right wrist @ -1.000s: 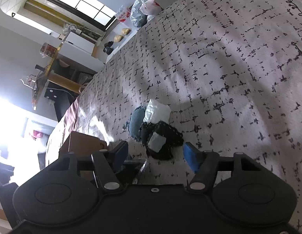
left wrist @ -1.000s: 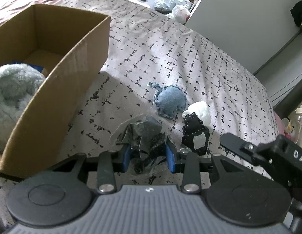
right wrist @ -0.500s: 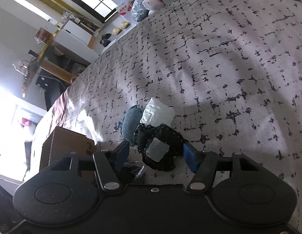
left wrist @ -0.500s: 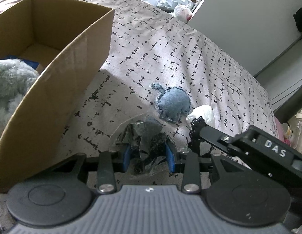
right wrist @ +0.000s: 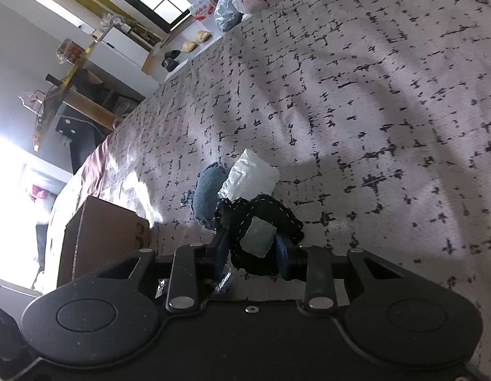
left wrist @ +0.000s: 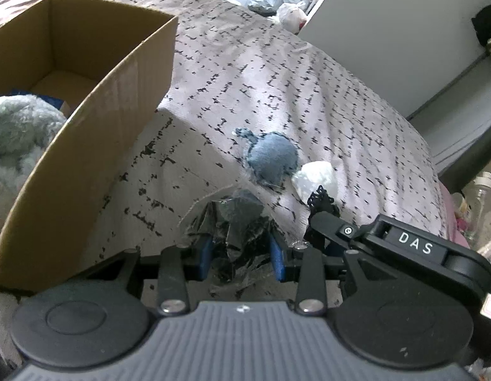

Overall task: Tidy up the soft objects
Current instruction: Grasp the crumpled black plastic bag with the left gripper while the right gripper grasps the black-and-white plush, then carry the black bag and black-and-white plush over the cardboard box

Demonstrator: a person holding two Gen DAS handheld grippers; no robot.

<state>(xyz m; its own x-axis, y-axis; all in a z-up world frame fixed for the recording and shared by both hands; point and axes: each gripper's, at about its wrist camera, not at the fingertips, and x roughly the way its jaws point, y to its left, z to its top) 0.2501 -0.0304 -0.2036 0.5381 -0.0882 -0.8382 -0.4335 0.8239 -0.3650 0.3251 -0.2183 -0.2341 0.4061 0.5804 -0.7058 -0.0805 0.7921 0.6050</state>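
Tools: right tool (right wrist: 252,250) has just closed onto black stitched pouch (right wrist: 261,222); left tool (left wrist: 240,250) still grips plastic-wrapped dark bundle (left wrist: 236,222). Cardboard box (left wrist: 96,120) at 10 o'clock, likely next.

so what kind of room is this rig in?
Most likely a bedroom: the work surface is a bed under a patterned bedspread, slippers sit on the floor beyond it, and a cardboard box holds soft things.
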